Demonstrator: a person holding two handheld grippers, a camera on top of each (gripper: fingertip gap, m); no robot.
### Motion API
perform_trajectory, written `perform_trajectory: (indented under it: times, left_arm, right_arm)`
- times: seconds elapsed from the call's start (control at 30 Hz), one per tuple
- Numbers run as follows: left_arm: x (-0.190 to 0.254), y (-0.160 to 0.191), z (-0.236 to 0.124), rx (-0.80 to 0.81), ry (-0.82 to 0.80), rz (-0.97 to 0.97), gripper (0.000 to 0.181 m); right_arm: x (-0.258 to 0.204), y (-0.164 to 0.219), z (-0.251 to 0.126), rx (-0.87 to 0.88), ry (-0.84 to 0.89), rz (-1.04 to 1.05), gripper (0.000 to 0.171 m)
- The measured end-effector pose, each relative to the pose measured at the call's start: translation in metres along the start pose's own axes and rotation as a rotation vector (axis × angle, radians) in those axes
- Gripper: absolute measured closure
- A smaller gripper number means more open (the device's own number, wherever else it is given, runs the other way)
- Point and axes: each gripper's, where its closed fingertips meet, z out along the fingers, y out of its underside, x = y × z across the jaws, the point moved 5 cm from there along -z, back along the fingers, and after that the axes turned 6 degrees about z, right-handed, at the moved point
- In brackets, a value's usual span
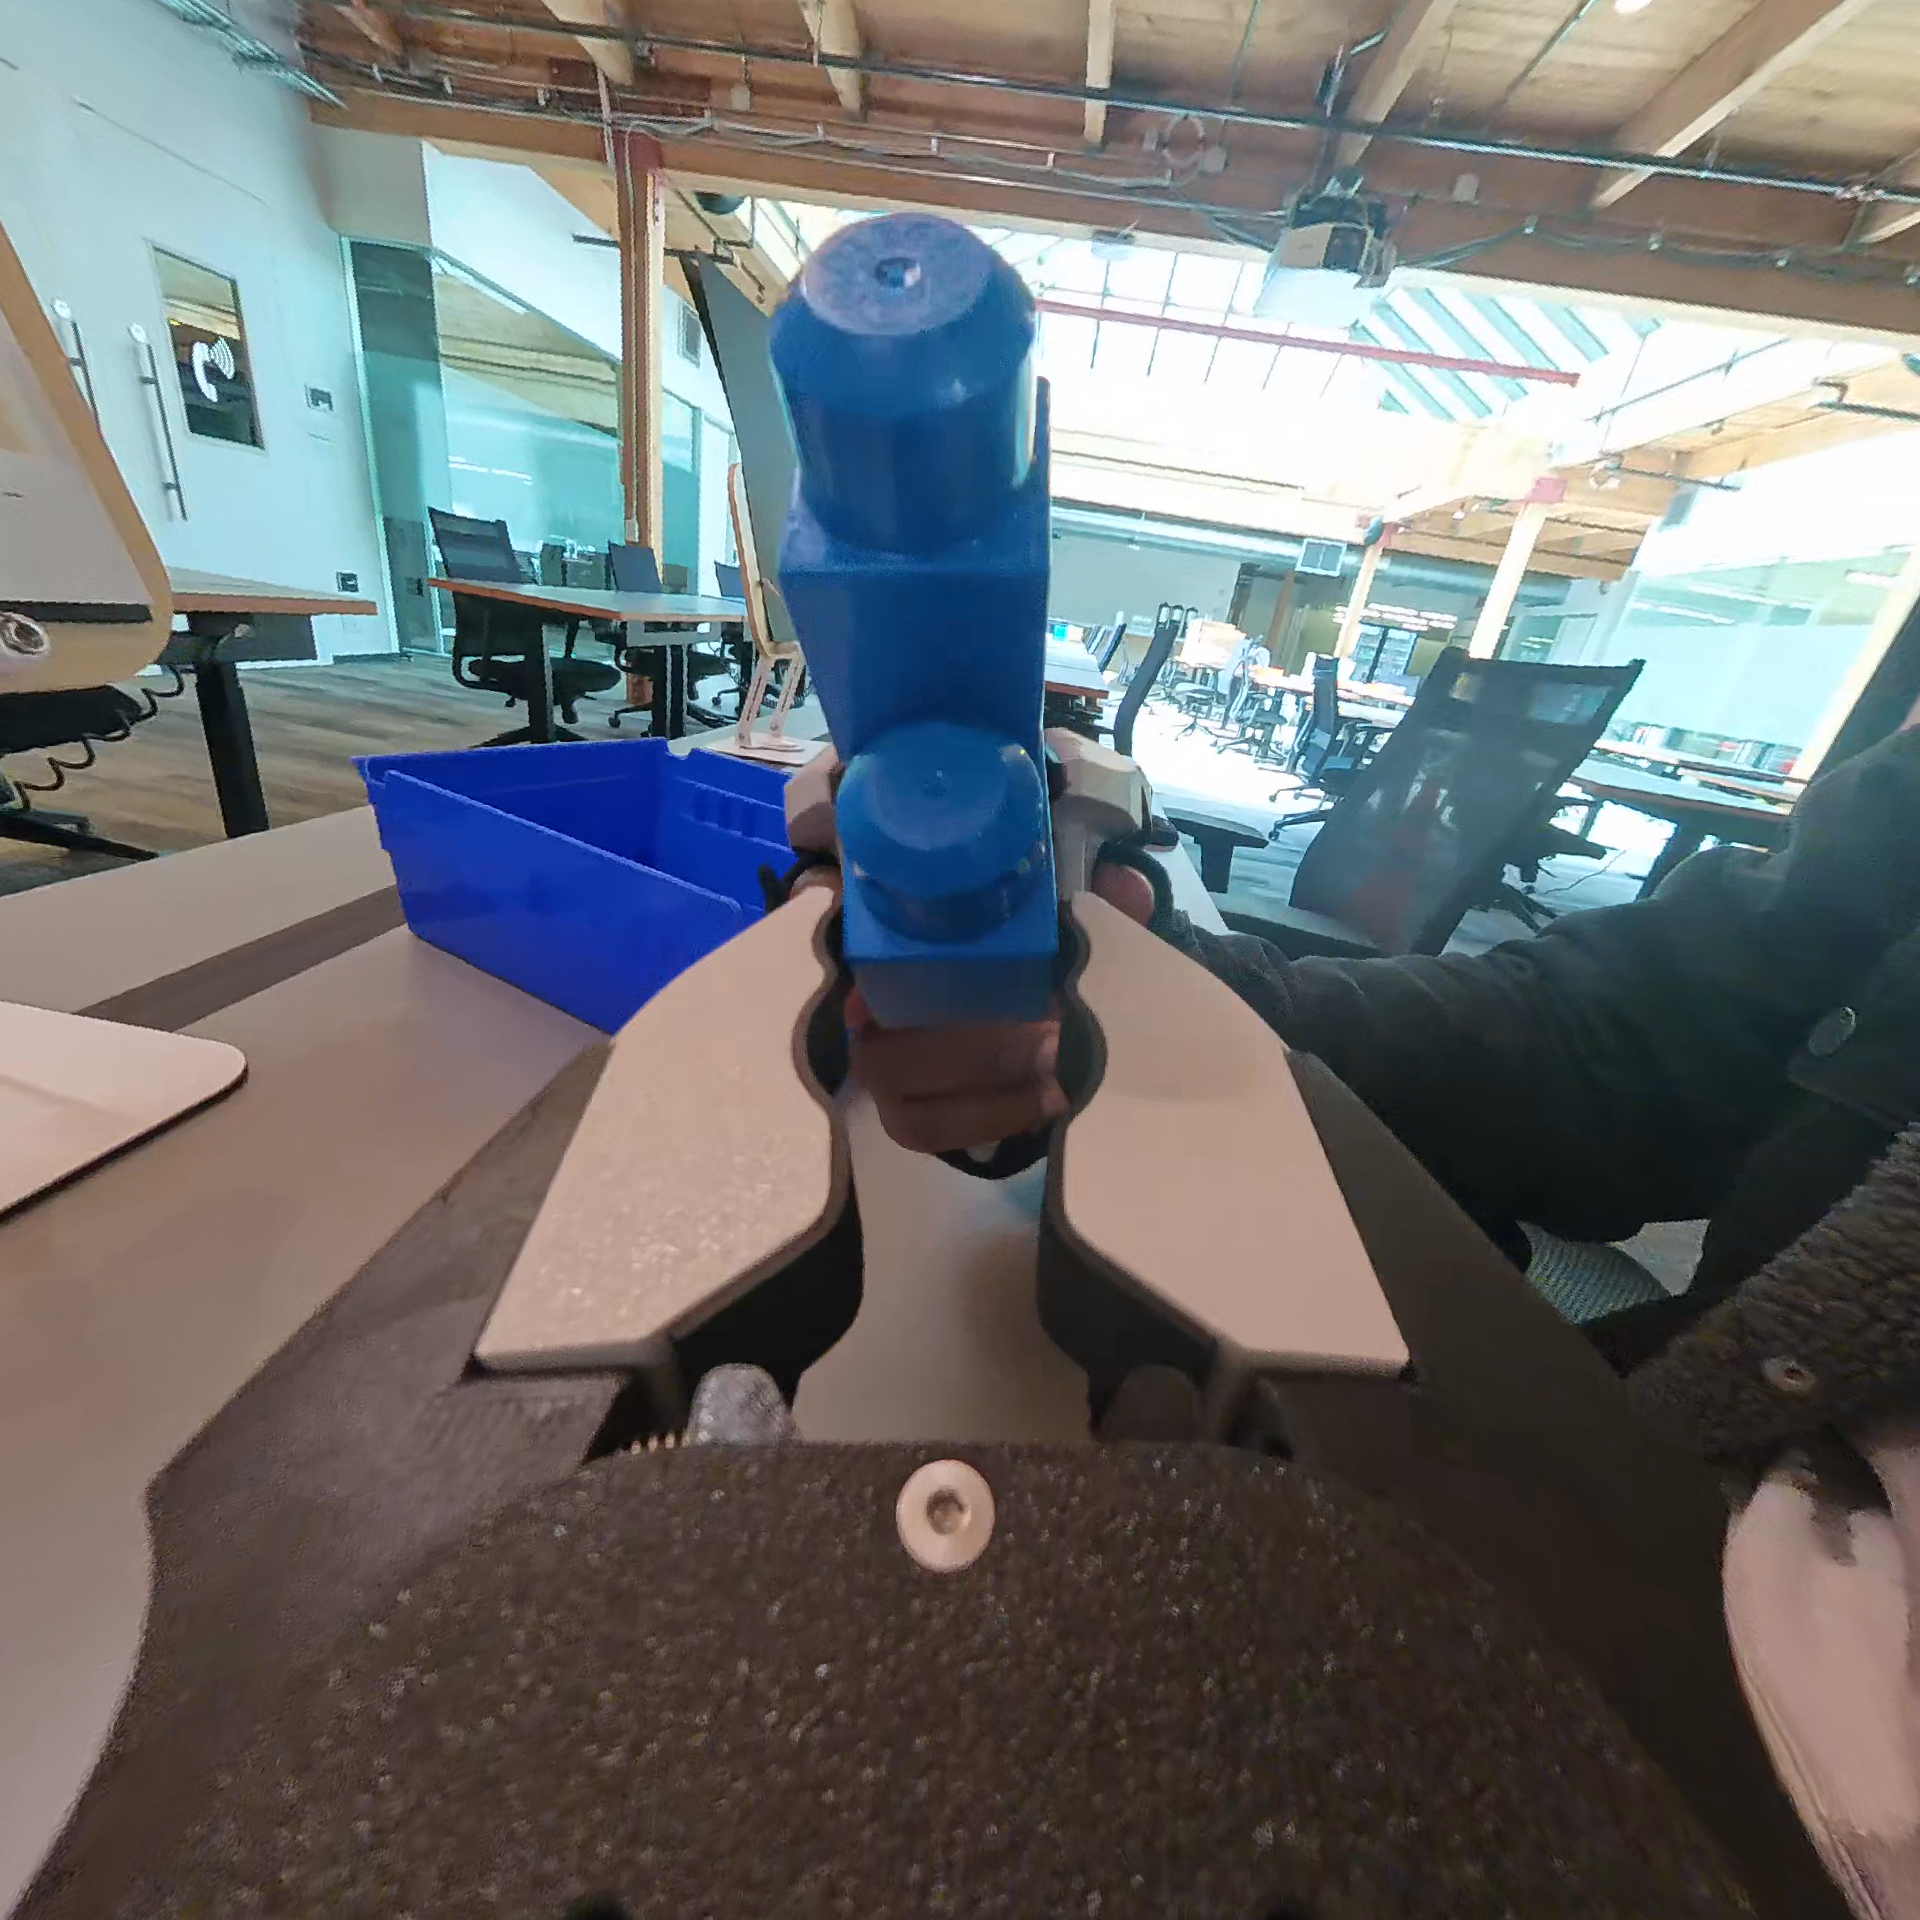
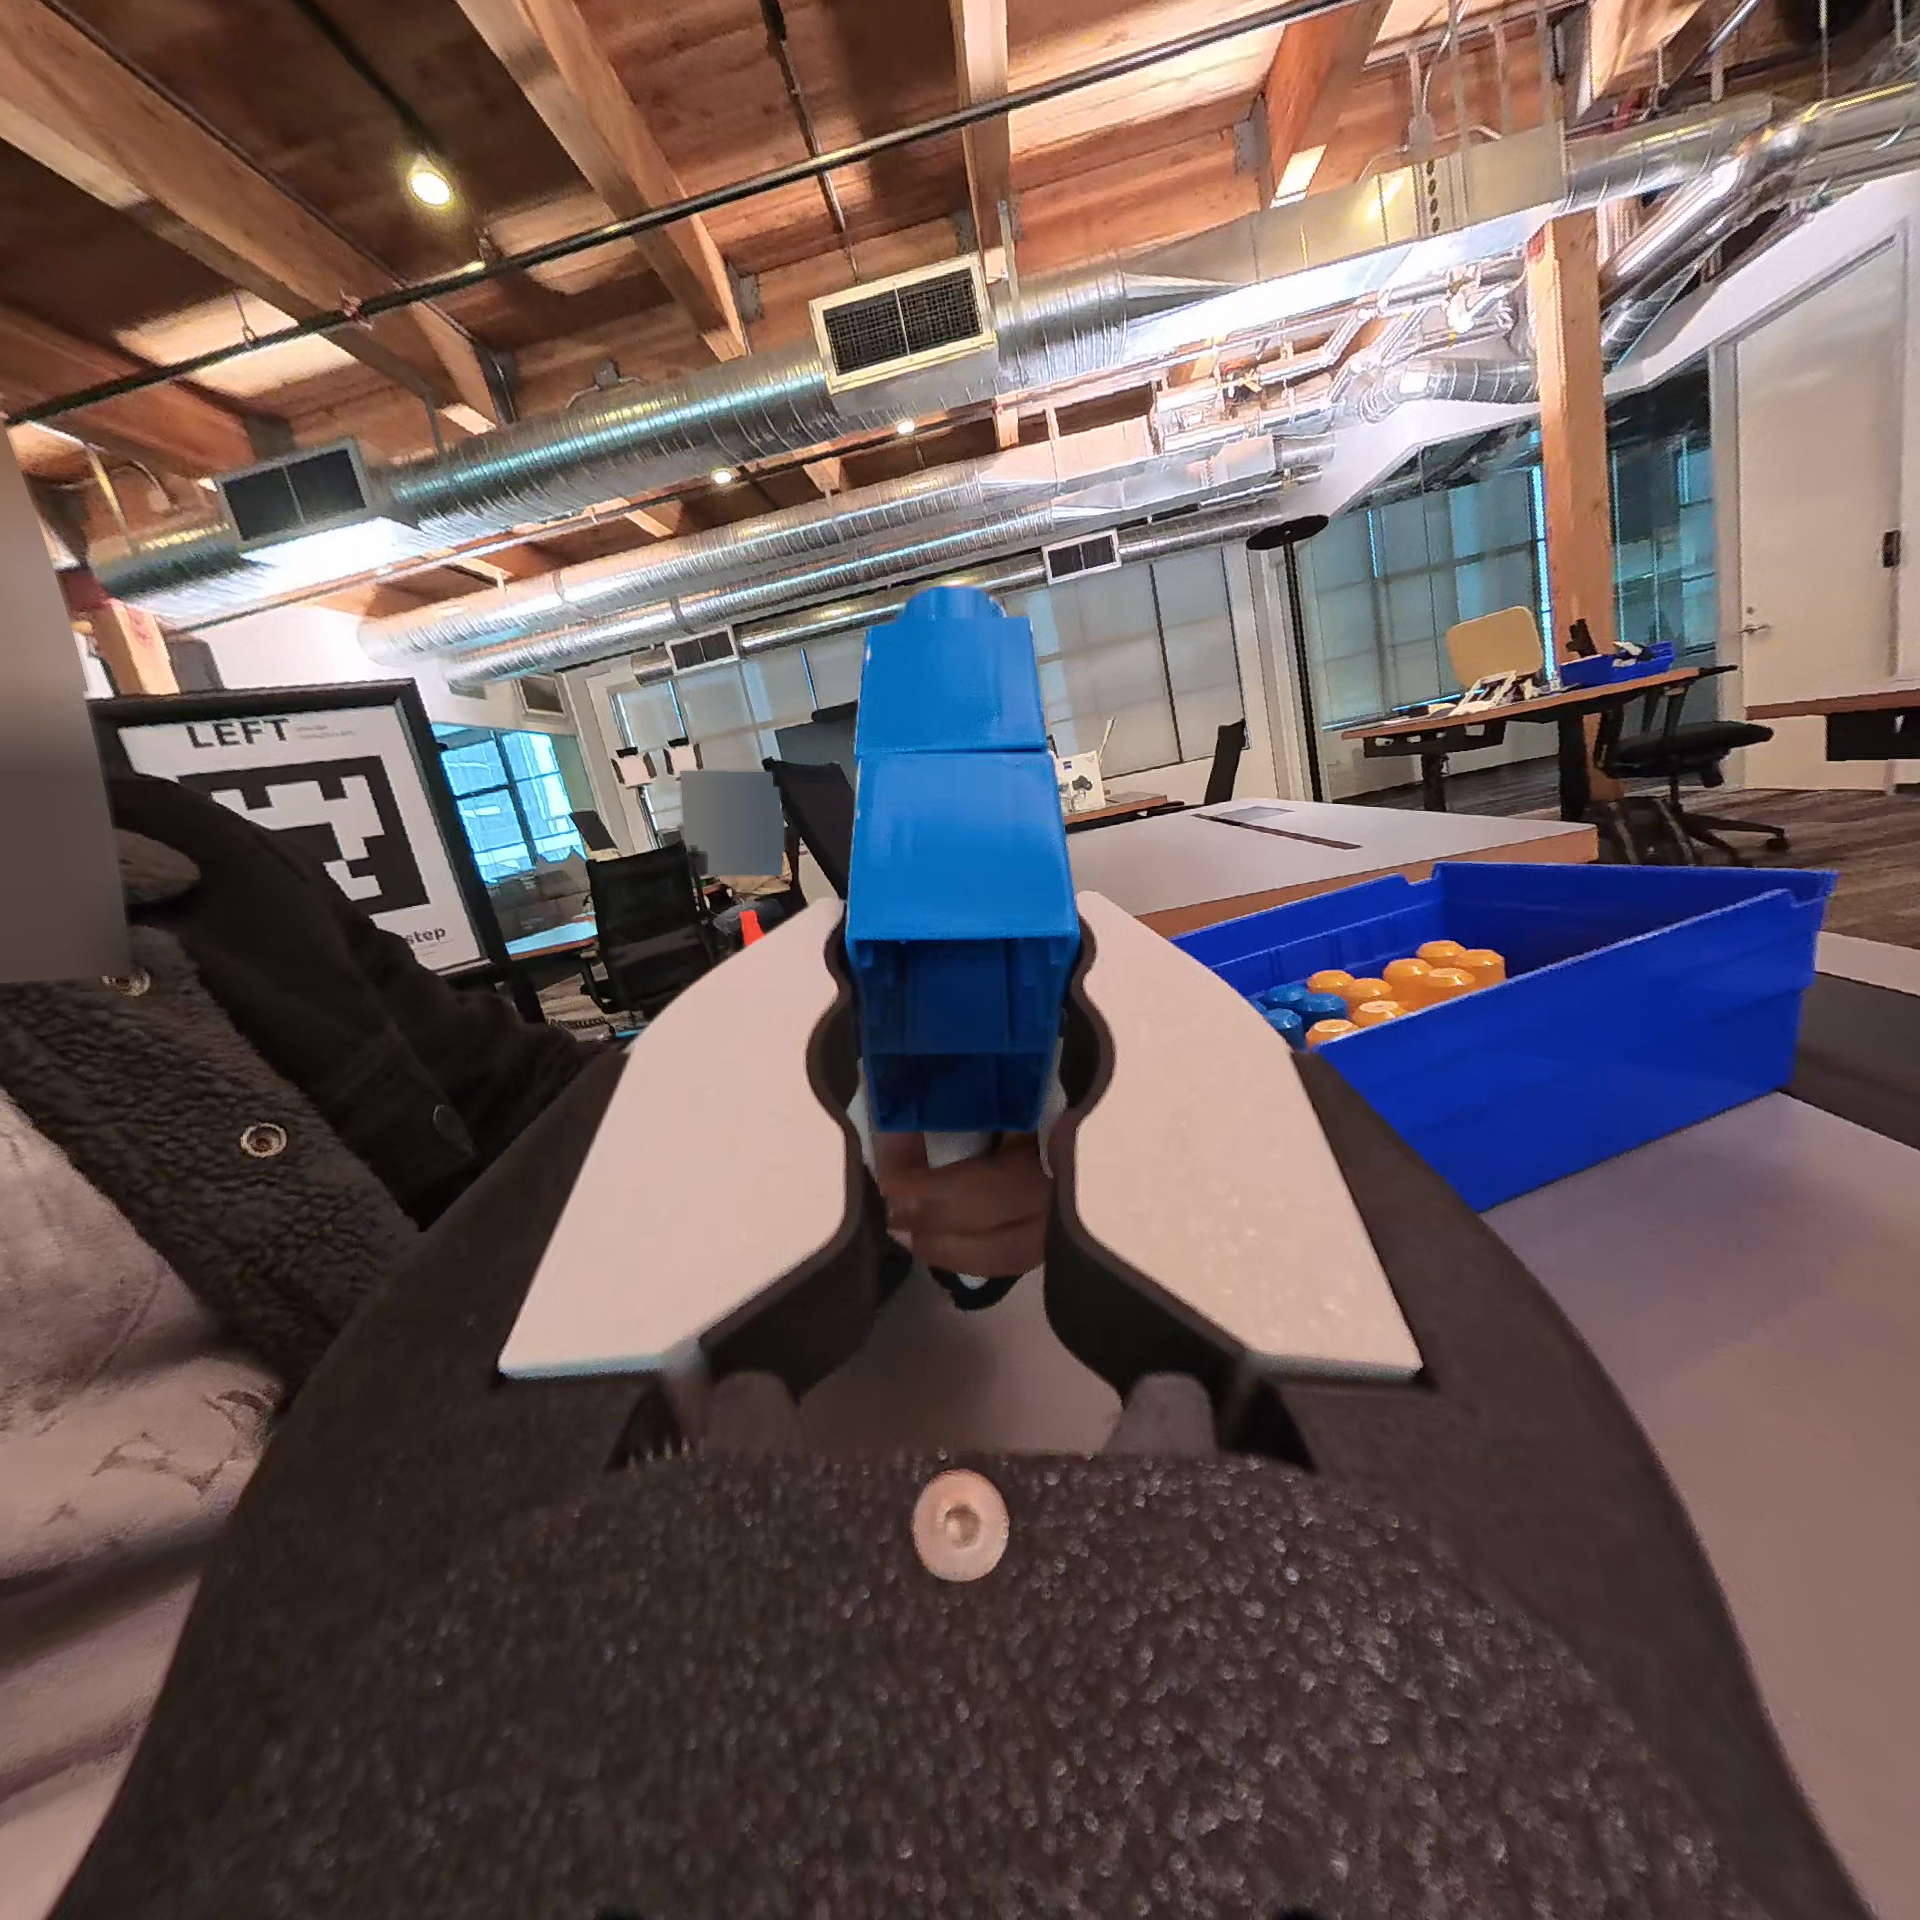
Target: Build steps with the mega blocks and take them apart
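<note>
1. The left hand-held gripper (image 1: 948, 966) is clamped on the lower end of a blue block assembly (image 1: 914, 582), its pale fingers (image 1: 717, 1122) pressing both sides of the bottom block.
2. In the left wrist view the assembly rises well above the worktop (image 1: 312, 1091), showing two round studs — a nearer one low down and a larger-looking one at the top, stepped back from it.
3. The right hand-held gripper (image 2: 961, 1023) is likewise closed on the blue block assembly (image 2: 951, 831); from this side the hollow underside of a block faces the camera, with a second block joined beyond it and a stud at the far end.
4. Both grippers grip the same piece from opposite sides; part of the other gripper and a person's hand (image 1: 961, 1081) show just behind the blocks in each view.
5. A blue bin (image 2: 1621, 997) stands on the worktop near the grippers, apart from them, holding orange blocks (image 2: 1403, 982) and a few blue blocks (image 2: 1299, 1008) clustered at one end.
6. A dark sleeve (image 1: 1507, 1039) reaches in from the right of the left wrist view.
7. A framed marker board (image 2: 312, 821) stands behind the person's dark jacket in the right wrist view — writing on it left unread.
</note>
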Motion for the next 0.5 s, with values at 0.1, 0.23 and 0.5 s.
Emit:
perform_trajectory:
  times: [0.1,0.23,0.5]
  left_arm:
    - [-0.004,-0.001,-0.005,-0.028,0.011,-0.009,0.145]
    - [-0.008,0.000,-0.012,-0.099,0.006,0.044,0.145]
    - [-0.011,0.028,-0.013,-0.369,-0.010,0.213,0.144]
  right_arm:
    - [0.004,0.004,0.000,-0.079,0.042,-0.015,0.135]
    - [0.007,0.003,-0.004,-0.238,0.132,-0.114,0.132]
    - [-0.003,-0.015,-0.016,-0.480,0.283,-0.346,0.129]
